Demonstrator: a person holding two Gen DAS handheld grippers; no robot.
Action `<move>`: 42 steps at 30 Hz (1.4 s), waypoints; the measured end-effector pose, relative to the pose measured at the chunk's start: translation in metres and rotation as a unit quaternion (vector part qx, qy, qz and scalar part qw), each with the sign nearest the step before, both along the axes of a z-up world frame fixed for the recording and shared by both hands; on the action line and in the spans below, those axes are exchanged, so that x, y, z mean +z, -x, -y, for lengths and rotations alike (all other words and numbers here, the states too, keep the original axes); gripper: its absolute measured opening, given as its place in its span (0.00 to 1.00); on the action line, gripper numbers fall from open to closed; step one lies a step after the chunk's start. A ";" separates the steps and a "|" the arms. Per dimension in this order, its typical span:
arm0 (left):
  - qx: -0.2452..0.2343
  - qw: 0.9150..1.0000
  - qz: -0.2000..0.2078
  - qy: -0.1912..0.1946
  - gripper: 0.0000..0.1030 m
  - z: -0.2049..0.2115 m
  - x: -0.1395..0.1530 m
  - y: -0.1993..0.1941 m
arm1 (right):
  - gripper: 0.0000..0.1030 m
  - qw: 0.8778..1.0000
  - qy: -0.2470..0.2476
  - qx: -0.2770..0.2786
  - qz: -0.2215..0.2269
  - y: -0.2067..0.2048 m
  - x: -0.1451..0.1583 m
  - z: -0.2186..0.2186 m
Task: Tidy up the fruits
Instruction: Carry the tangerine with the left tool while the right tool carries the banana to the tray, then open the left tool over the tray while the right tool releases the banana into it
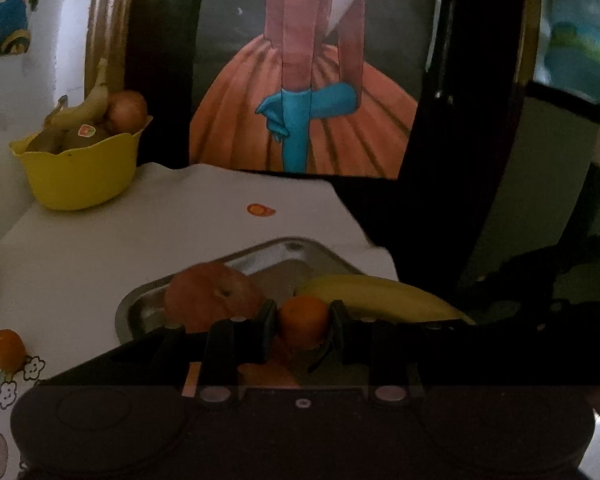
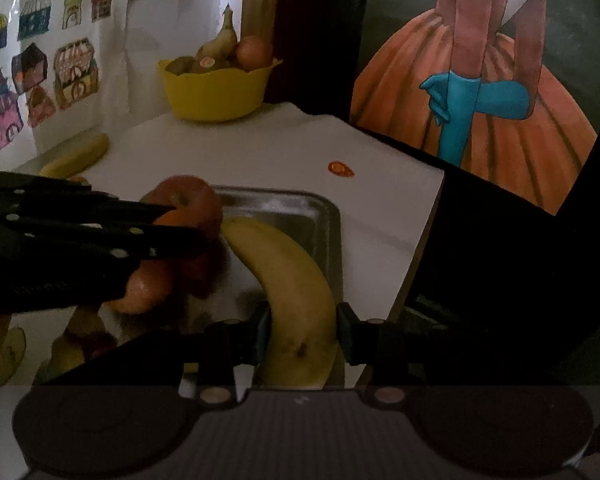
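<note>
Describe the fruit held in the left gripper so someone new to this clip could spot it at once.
Find the metal tray at the near edge of the white tablecloth. Above it, the left gripper clamps a small orange. It is rounder and much smaller than the apple and the long yellow banana beside it.

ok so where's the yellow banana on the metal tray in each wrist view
Left wrist view: the long yellow banana lies right of centre, behind the left gripper, which grips a small orange fruit.
Right wrist view: it runs down the lower centre, between the right gripper fingers.
Shared landmark: the yellow scalloped bowl of fruit at the far left of the white table.
</note>
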State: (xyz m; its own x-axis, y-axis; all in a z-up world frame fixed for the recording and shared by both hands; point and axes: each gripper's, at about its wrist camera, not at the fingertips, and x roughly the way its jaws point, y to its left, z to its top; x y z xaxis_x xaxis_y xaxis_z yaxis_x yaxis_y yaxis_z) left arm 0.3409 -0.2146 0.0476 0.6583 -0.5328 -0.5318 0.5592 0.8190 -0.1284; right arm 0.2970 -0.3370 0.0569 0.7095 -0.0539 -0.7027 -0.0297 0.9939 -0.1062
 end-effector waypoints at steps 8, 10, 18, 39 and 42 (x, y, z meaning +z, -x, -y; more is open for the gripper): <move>-0.003 1.000 0.001 -0.021 0.30 0.007 -0.006 0.005 | 0.38 1.000 0.016 0.005 -0.006 0.005 -0.009 -0.007; -0.005 1.000 0.002 -0.024 0.30 0.009 -0.007 0.006 | 0.38 1.000 0.022 0.007 -0.005 0.007 -0.010 -0.009; -0.008 1.000 0.005 -0.028 0.31 0.013 -0.010 0.010 | 0.38 0.999 0.050 0.011 0.003 0.013 -0.014 -0.017; 0.025 0.999 0.018 0.044 0.91 -0.019 0.015 0.032 | 0.84 0.994 0.085 -0.013 0.060 0.059 0.005 -0.029; 0.043 0.997 0.024 0.064 0.98 -0.034 0.025 0.040 | 0.92 0.994 0.071 -0.030 0.074 0.074 0.013 -0.031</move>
